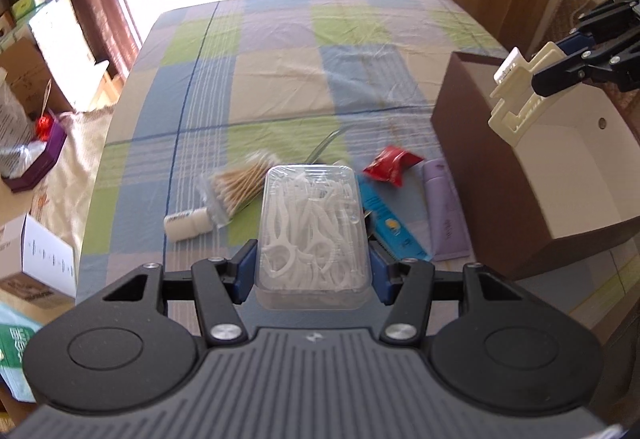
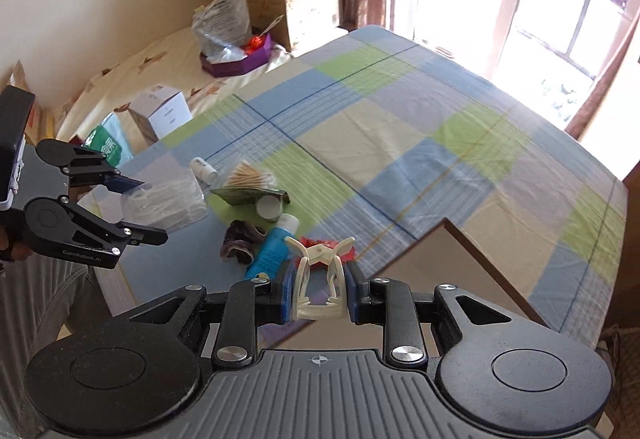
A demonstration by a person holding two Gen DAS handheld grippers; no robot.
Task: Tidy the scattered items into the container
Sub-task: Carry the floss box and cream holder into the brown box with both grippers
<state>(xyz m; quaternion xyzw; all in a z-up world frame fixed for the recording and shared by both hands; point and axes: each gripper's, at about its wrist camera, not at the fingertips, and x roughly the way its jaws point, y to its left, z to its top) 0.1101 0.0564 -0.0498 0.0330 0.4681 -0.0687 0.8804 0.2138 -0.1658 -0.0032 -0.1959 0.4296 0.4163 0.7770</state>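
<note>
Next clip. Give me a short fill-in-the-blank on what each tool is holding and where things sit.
1. The left tool is shut on a clear plastic box of white ____.
2. The right tool grips a cream-coloured hair ____.
3. The hair clip hangs above the brown ____.
4. The lilac tube lies on the checked ____.

Missing words: floss picks; clip; container; cloth

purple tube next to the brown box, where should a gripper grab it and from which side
Grip the purple tube across its narrow width near the middle, coming from above. It lies flat on the bedsheet, long axis pointing away from the left wrist camera, so only the long edges offer a span the fingers could likely close on. The blue tube lies close alongside, leaving little room for a finger there.
</note>
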